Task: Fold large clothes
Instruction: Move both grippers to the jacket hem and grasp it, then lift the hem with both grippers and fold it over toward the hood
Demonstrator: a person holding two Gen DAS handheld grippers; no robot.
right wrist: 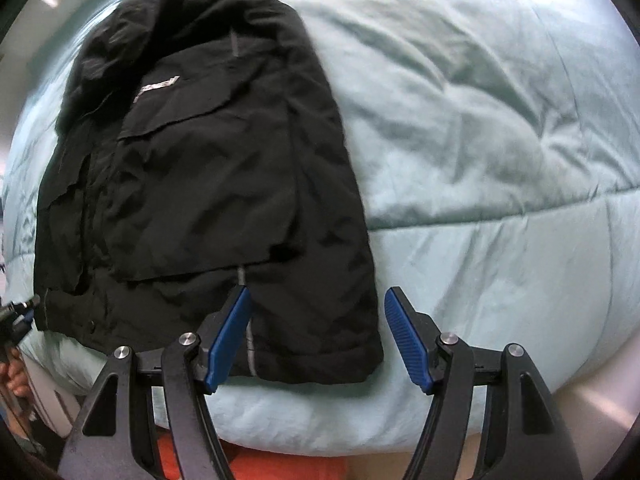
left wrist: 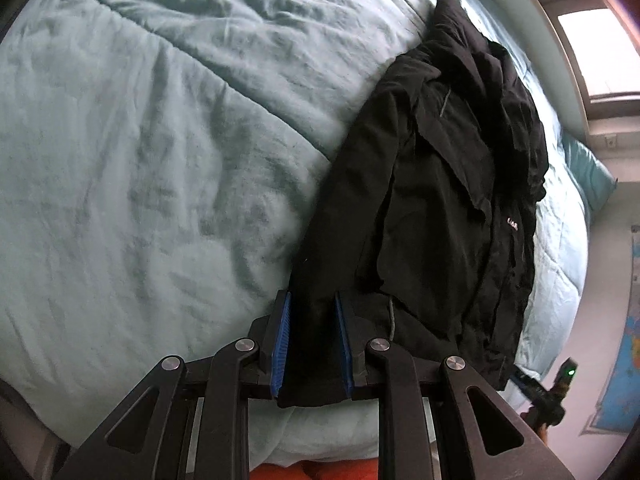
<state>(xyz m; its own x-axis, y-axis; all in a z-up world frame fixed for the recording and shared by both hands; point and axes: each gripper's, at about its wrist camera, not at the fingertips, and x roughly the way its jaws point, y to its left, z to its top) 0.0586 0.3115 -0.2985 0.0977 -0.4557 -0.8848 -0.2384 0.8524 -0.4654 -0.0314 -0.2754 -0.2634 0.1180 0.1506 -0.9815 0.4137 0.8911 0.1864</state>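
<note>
On the pale comforter (left wrist: 140,160), a creased black jacket (left wrist: 440,200) lies flat.

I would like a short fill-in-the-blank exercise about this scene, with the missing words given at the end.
1. The black jacket lies on a pale ____ comforter.
2. The left gripper is shut on the jacket's ____ edge.
3. The right gripper has its jaws ____ over the jacket's corner.
4. The pads on both grippers are coloured ____.

Missing words: green; bottom; open; blue
</note>
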